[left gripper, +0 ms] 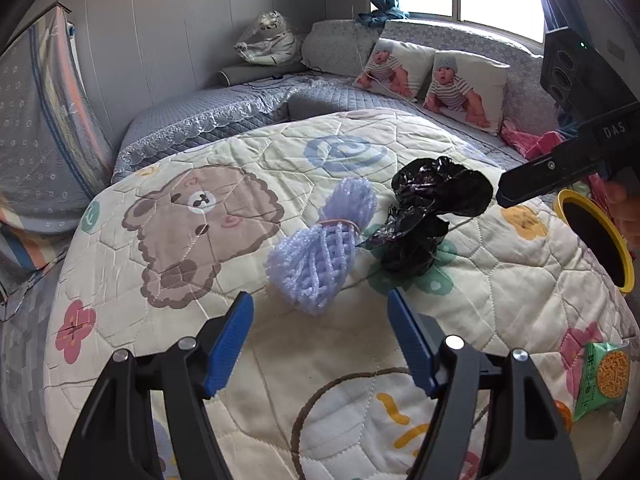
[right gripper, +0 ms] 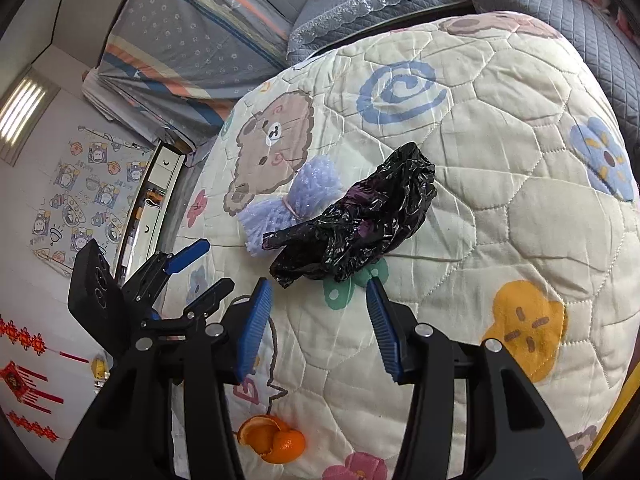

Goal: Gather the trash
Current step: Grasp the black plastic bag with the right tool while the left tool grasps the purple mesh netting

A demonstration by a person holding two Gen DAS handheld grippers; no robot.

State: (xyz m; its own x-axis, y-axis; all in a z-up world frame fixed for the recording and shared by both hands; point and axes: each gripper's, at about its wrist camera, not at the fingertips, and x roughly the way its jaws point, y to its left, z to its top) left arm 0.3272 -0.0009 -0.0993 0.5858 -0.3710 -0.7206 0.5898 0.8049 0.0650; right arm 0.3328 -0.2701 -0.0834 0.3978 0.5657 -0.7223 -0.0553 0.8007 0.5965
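A crumpled, glossy black plastic bag [left gripper: 432,216] lies on the quilted cartoon-print blanket [left gripper: 248,352], touching a fuzzy lavender mesh bundle [left gripper: 324,244] cinched at its waist by a thin rubber band. Just short of the bag, the left claw [left gripper: 320,342] and the right claw [right gripper: 318,320] each hover with ribbed blue pads spread wide, gripping nothing. Farther from the bag lie a curled orange peel [right gripper: 272,442] and a green snack packet [left gripper: 600,380], and a yellow-rimmed bin [left gripper: 596,236] stands at the blanket's edge.
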